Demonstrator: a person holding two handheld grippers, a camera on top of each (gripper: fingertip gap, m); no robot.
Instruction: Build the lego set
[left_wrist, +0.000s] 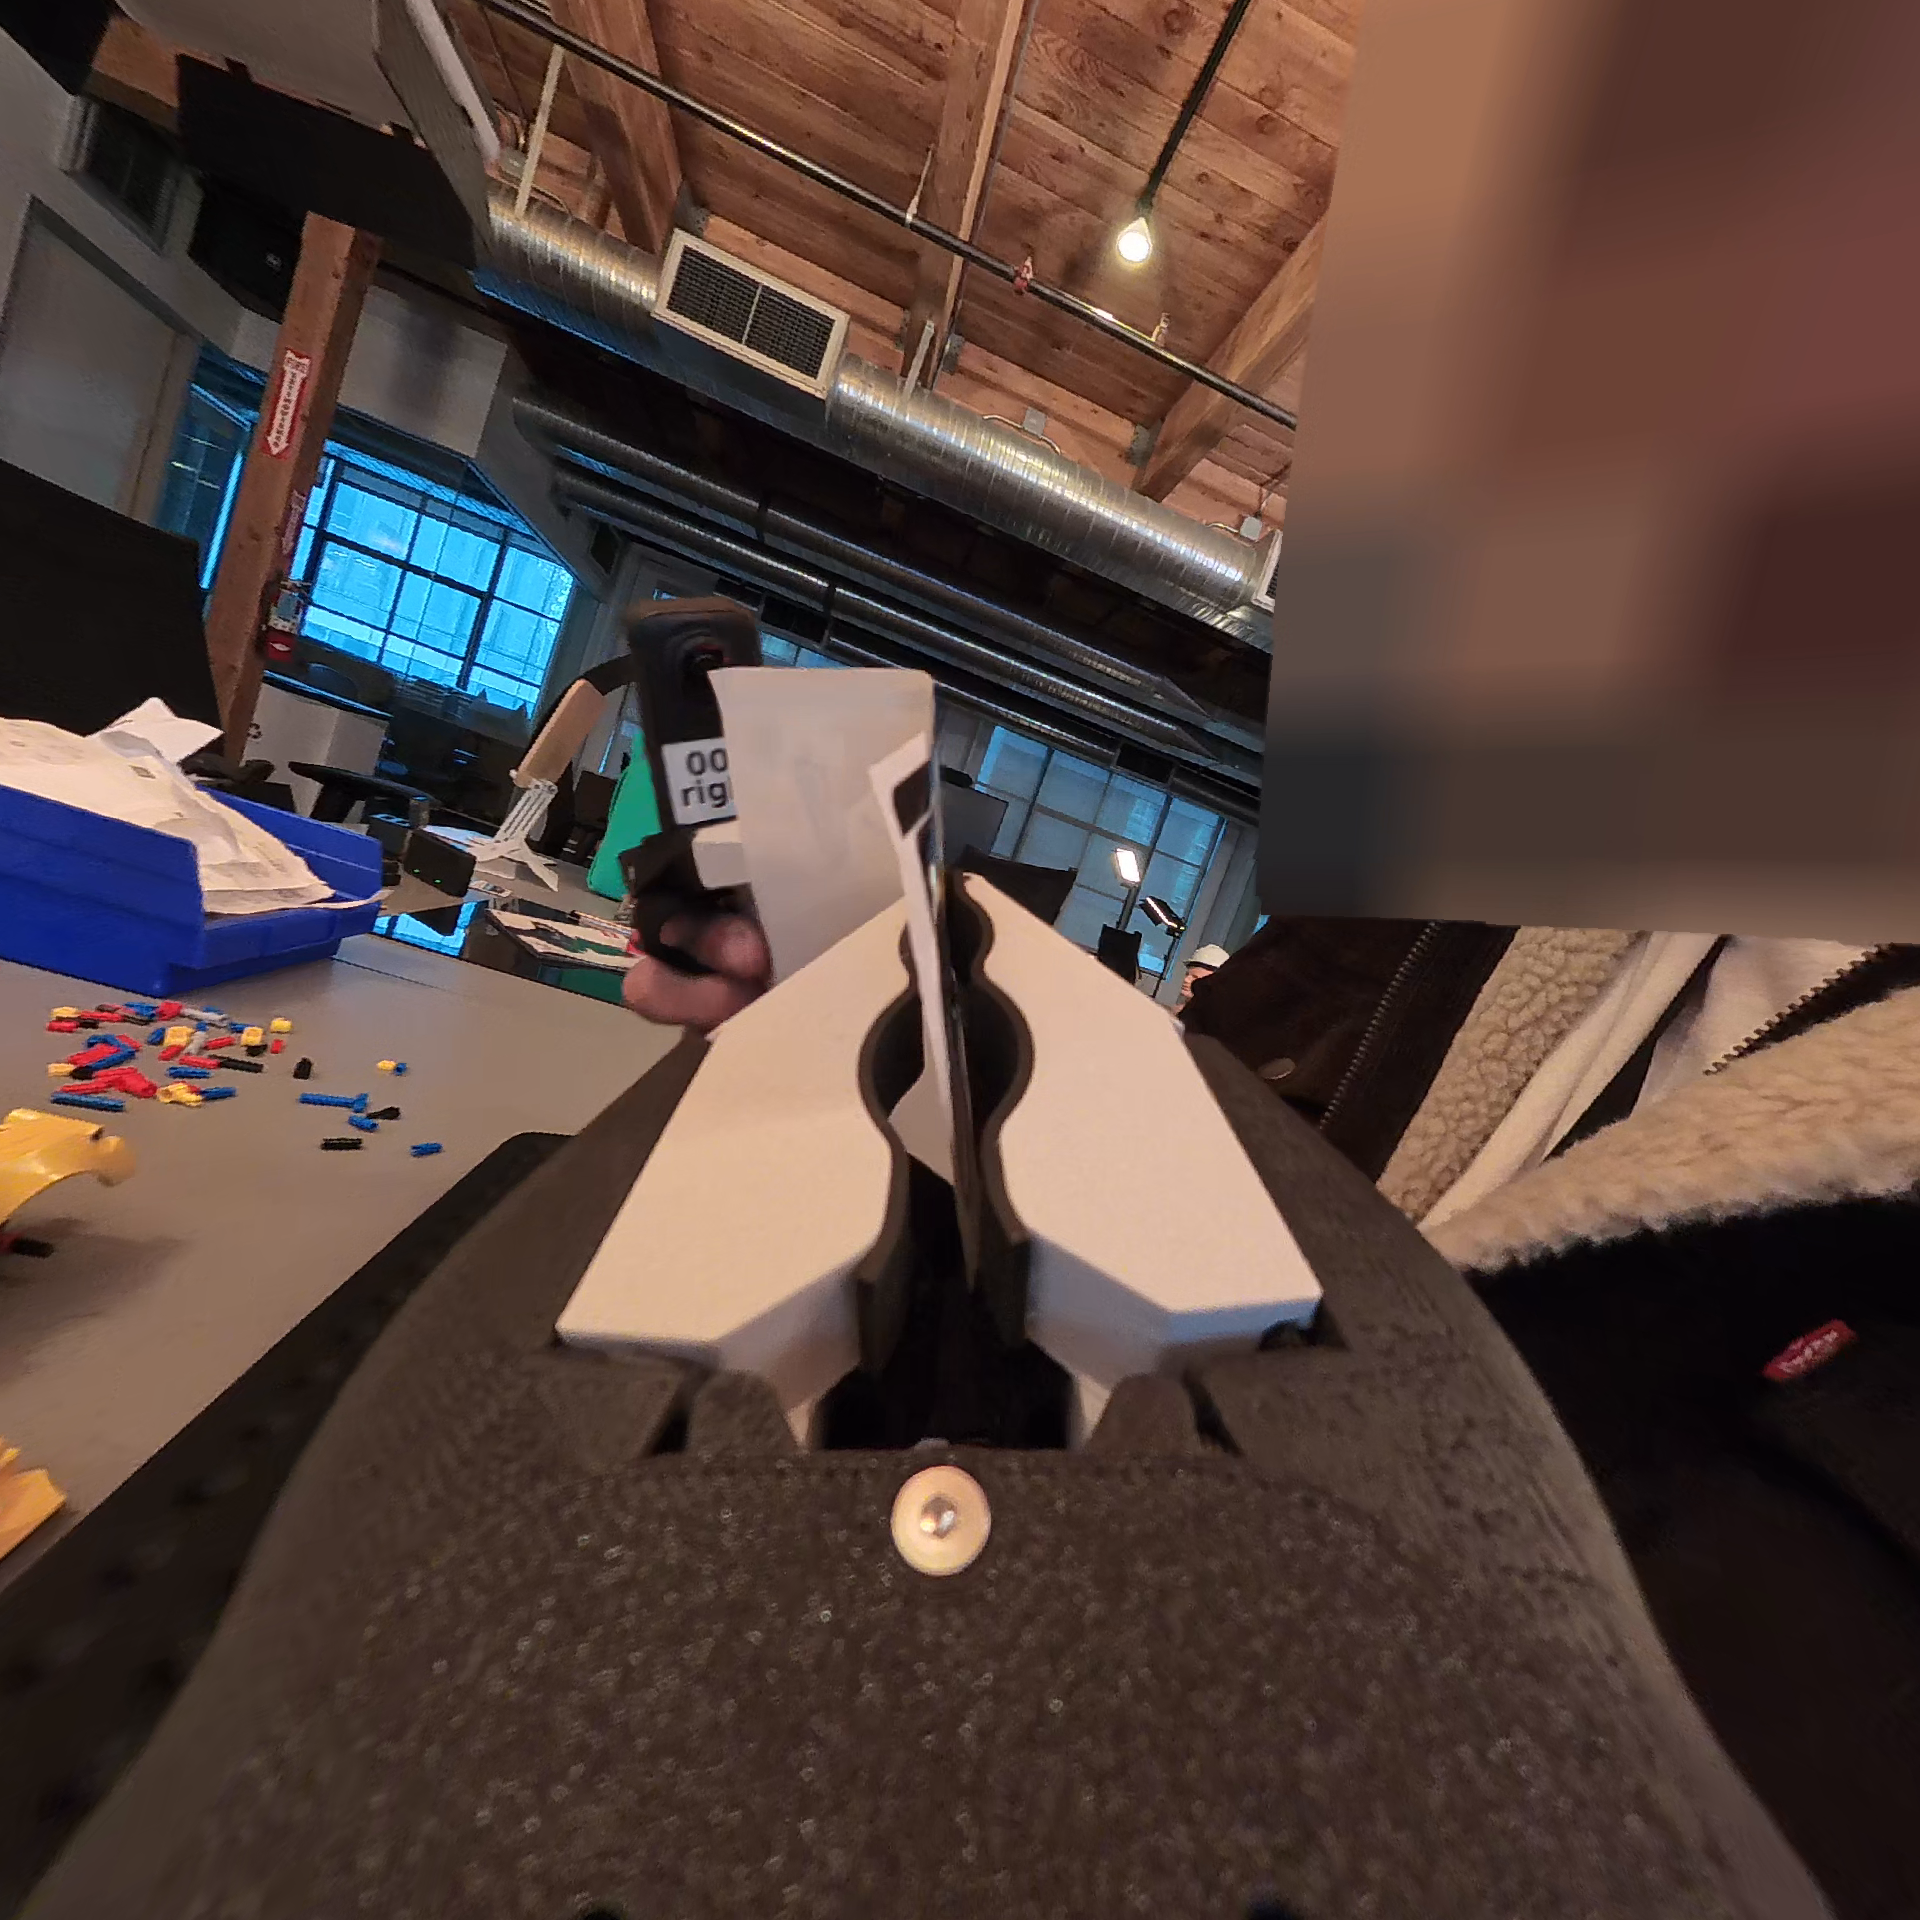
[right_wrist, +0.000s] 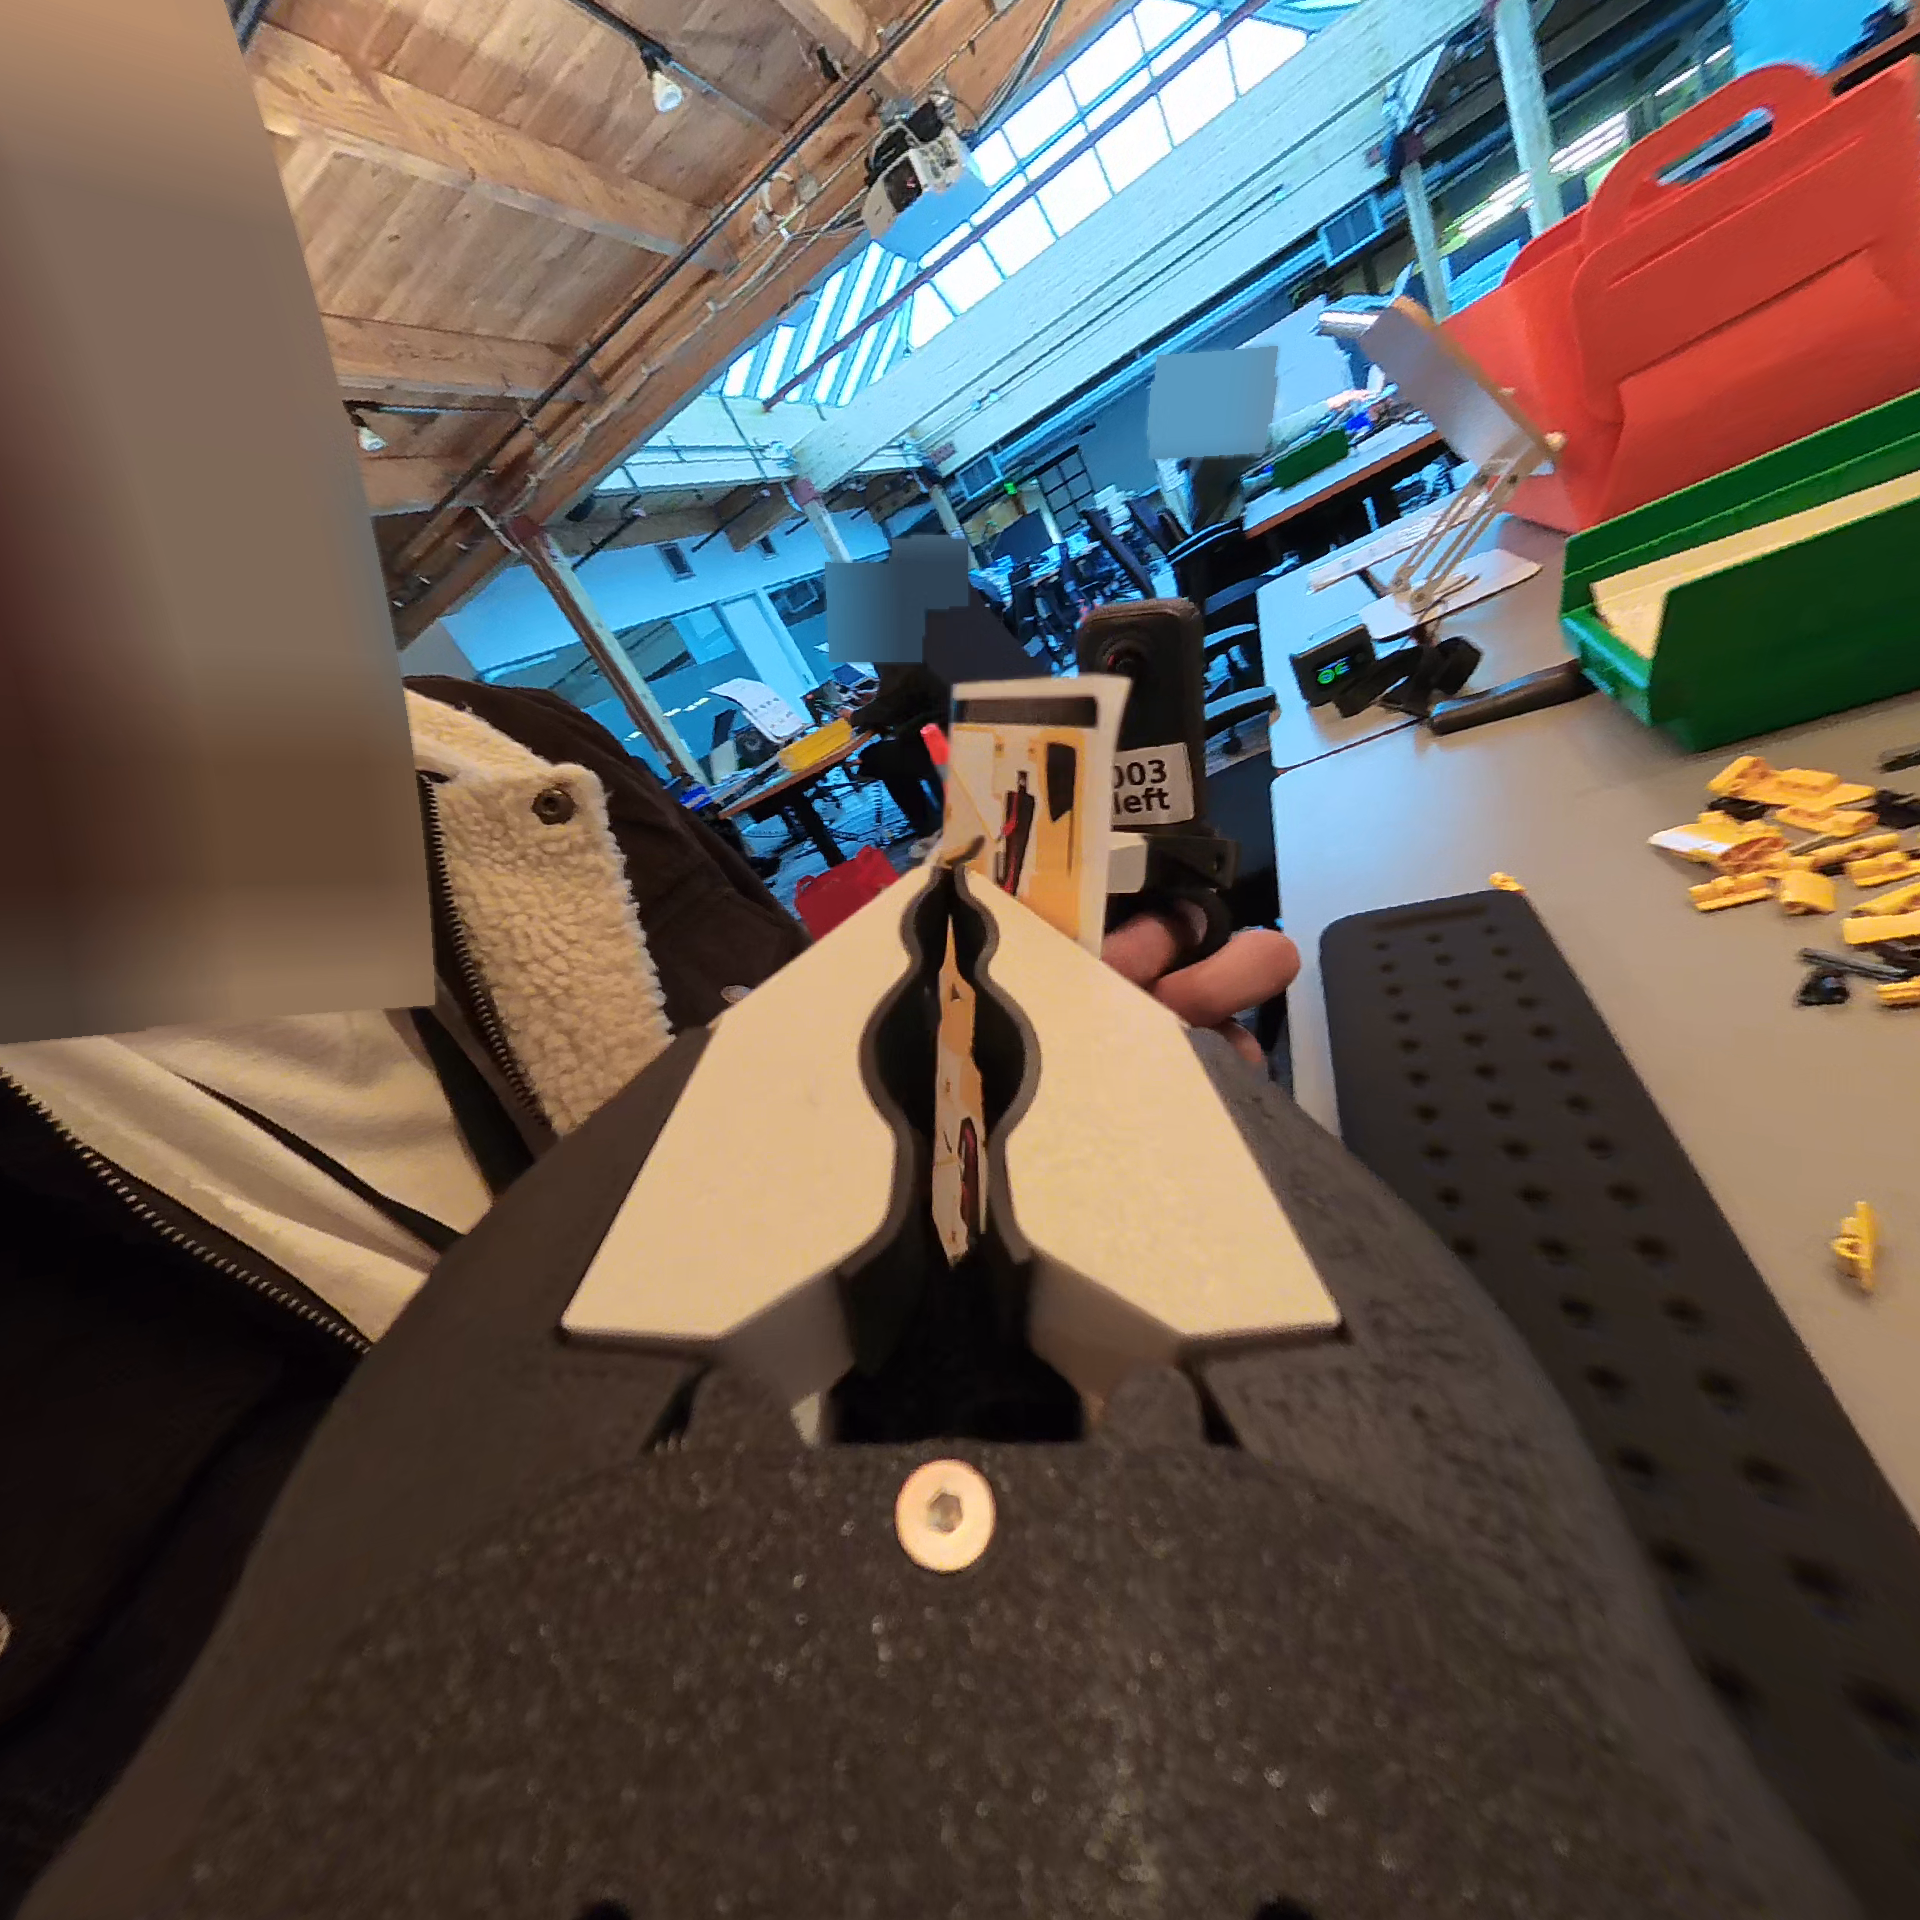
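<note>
You hold one printed sheet (right_wrist: 1023, 821) aloft, both the left gripper (left_wrist: 948, 883) and right gripper (right_wrist: 951, 878) clamped on it, edge-on at 12 o'clock. Bricks (left_wrist: 177, 1049) lie loose at 9 o'clock. Building appears unstarted; next, likely set the sheet down.

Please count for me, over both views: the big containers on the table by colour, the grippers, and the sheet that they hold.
Blue bin: 1
Green bin: 1
Red carry box: 1
Grippers: 2 (left gripper, right gripper)
Printed sheet, clamped by both: 1
Total: 6
</note>
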